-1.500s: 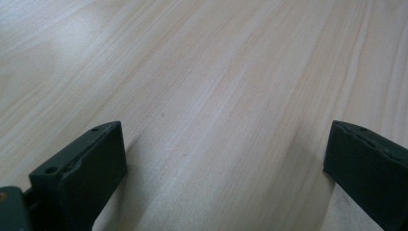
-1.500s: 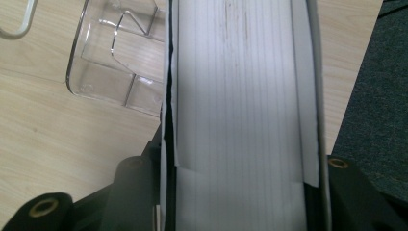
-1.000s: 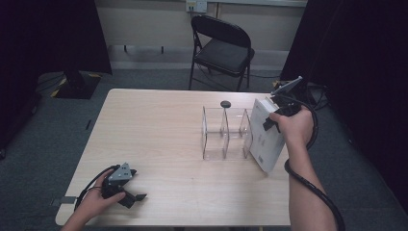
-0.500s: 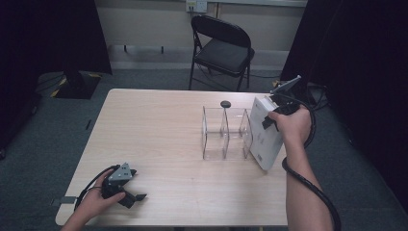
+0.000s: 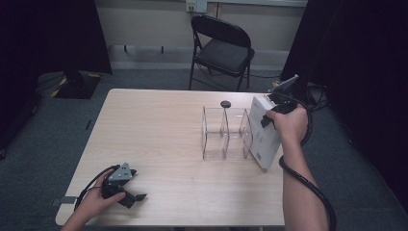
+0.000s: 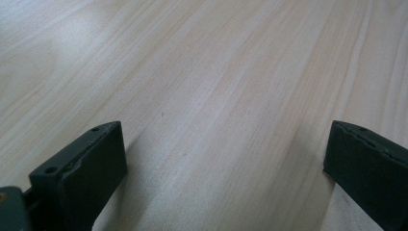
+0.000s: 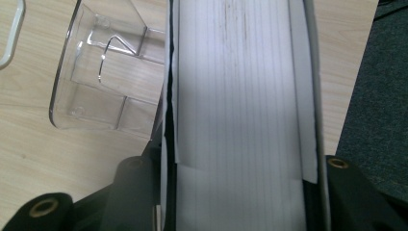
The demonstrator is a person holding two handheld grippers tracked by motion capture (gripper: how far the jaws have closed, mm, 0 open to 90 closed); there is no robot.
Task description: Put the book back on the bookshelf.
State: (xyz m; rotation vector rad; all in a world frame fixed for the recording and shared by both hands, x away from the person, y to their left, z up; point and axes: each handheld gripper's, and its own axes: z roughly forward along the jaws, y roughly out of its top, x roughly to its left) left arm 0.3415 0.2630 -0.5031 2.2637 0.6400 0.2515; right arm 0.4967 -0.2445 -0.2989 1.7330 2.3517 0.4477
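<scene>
- Holding a white book [image 5: 262,132] upright: the right tongs [image 5: 270,115] pinch it across its thickness, just right of the clear divider rack [image 5: 226,132] on the worktop [image 5: 159,139].
- Book's lower corner looks to rest at or just above the worktop edge; top leans slightly away from the rack. Contact with the rack's end wall: cannot tell from the high view.
- Step in hand, as I read it: bringing the book to the rack, slotting not yet done. Rack compartments stand empty.
- Next move likely calls for lifting the book above the rack walls, squaring it with a compartment, then lowering it straight. Risk: the light rack sliding if the book bumps a wall.
- Left tongs [image 5: 127,192] lie low on the near-left worktop, well apart from the book, spread wide with nothing between them.
- Small dark round object [image 5: 225,104] sits beyond the rack, far side from the right tongs.
- Right gripper view: page edges of the book [image 7: 240,96] between its two black jaws, pressed on both covers; rack [image 7: 101,72] just beside, on the left there. The high view cannot give that grip detail.
- Left gripper view: bare wood grain [image 6: 216,96] between open jaws.
- High view adds the whole layout, plus a folding chair [image 5: 221,48] behind the worktop.
</scene>
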